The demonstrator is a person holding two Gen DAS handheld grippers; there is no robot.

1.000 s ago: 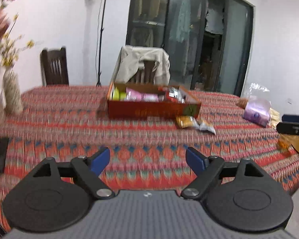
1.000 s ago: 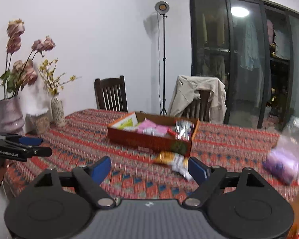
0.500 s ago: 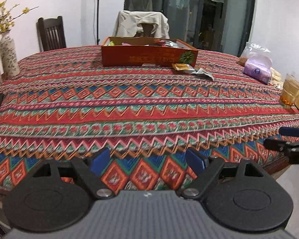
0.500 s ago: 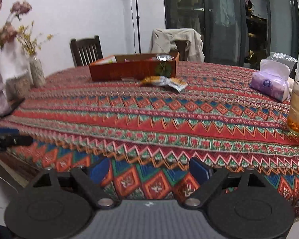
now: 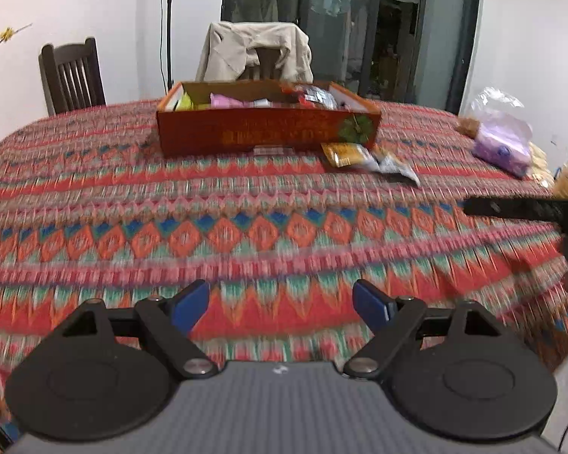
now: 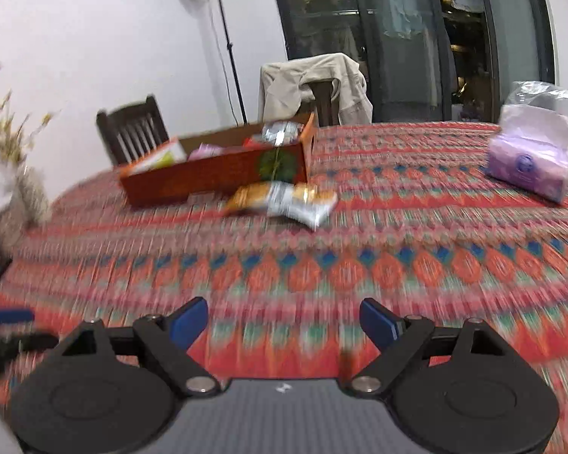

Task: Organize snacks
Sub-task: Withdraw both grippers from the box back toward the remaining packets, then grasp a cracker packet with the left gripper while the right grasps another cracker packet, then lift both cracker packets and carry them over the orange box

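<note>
A red cardboard box (image 5: 269, 130) (image 6: 216, 174) holding several snack packets stands on the patterned tablecloth at the far side of the table. Two loose snack packets, one orange (image 5: 346, 154) and one silver (image 5: 395, 166), lie just in front of its right corner; they also show in the right wrist view (image 6: 284, 200). My left gripper (image 5: 280, 304) is open and empty above the near part of the table. My right gripper (image 6: 284, 319) is open and empty, also over the near part, and shows at the right edge of the left wrist view (image 5: 526, 210).
A purple tissue pack in a plastic bag (image 5: 503, 143) (image 6: 528, 160) lies at the right. A vase with flowers (image 6: 22, 185) stands at the left. Two chairs, one draped with a beige jacket (image 5: 255, 53), stand behind the table (image 5: 246, 227).
Both grippers have risen and moved forward over the table toward the box; the box and loose packets look nearer. Both stay open and empty.
</note>
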